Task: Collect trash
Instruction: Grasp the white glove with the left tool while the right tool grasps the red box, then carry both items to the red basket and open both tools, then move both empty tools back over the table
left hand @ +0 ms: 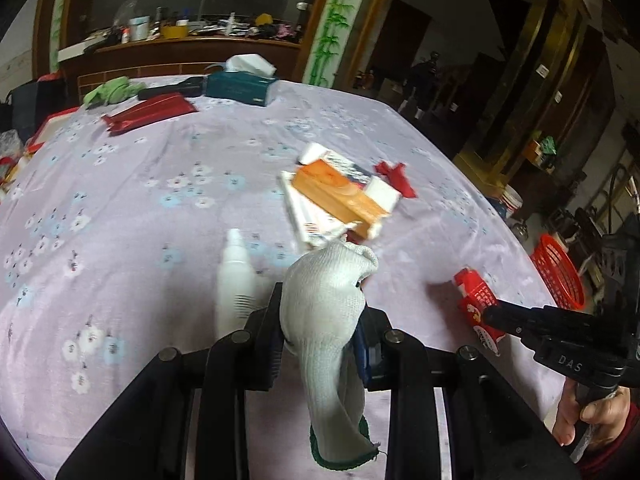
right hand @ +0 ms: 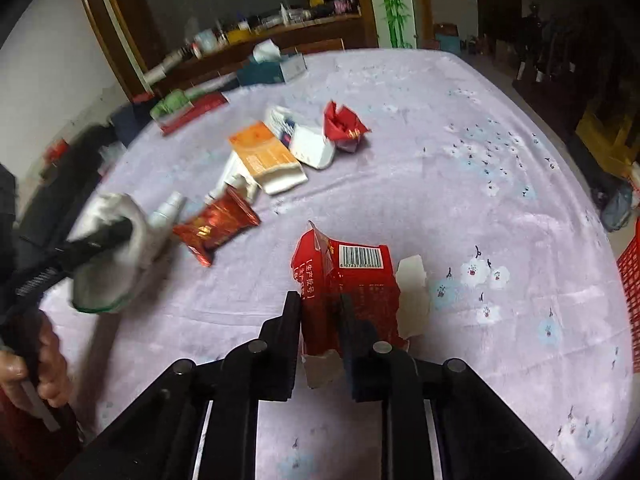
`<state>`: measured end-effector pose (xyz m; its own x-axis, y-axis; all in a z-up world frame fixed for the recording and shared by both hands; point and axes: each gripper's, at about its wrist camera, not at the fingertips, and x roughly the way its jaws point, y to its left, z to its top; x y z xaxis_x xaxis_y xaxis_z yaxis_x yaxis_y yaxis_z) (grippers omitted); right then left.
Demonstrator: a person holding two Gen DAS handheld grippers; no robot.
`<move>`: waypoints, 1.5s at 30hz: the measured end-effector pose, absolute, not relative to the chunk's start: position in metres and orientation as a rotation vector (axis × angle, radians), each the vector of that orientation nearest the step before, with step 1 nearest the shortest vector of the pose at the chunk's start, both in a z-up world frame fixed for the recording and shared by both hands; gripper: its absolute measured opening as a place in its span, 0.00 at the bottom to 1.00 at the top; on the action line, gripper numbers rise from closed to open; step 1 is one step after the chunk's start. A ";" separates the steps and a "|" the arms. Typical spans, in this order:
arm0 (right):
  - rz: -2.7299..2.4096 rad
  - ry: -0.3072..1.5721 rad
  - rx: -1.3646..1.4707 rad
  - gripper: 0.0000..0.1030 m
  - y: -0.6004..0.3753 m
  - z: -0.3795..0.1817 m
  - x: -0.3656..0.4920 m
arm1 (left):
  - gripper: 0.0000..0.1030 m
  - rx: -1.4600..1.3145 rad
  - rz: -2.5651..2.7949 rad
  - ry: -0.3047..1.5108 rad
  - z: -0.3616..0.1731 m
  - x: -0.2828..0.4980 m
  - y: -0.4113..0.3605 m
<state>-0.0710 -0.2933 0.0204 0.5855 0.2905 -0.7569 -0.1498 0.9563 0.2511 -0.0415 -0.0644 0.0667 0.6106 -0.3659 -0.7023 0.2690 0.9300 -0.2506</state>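
A white knit glove (left hand: 324, 312) is pinched between the closed jaws of the left gripper (left hand: 320, 320) and a torn red carton (right hand: 352, 292) between those of the right gripper (right hand: 320, 312), presumably for carrying to the red basket (left hand: 558, 274) off the right jaws' outer side.

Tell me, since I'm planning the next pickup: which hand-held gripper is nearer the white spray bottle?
Left. The left hand-held gripper, clamping a white glove, sits right beside the white spray bottle; the right hand-held gripper holds a red carton farther off.

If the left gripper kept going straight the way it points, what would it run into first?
Probably the pile of flattened cartons, the orange box on top, lying just beyond the grey glove held by the left gripper; height above the table is unclear.
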 end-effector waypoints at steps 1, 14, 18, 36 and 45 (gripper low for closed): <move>0.257 0.899 0.175 0.18 -0.296 0.022 -0.075 | 0.27 -0.118 -0.374 0.837 0.068 -0.043 -0.069; 0.217 0.651 0.444 0.17 -0.398 0.069 -0.130 | 0.27 0.028 -0.584 0.834 0.091 -0.058 -0.189; 0.147 0.571 0.543 0.18 -0.458 0.084 -0.154 | 0.27 0.066 -0.697 0.830 0.101 -0.061 -0.248; -0.148 0.402 0.863 0.18 -0.674 0.073 -0.195 | 0.27 0.099 -1.006 0.940 0.088 -0.046 -0.522; -0.237 0.472 0.881 0.32 -0.717 0.051 -0.180 | 0.53 0.104 -0.992 0.949 0.077 -0.034 -0.554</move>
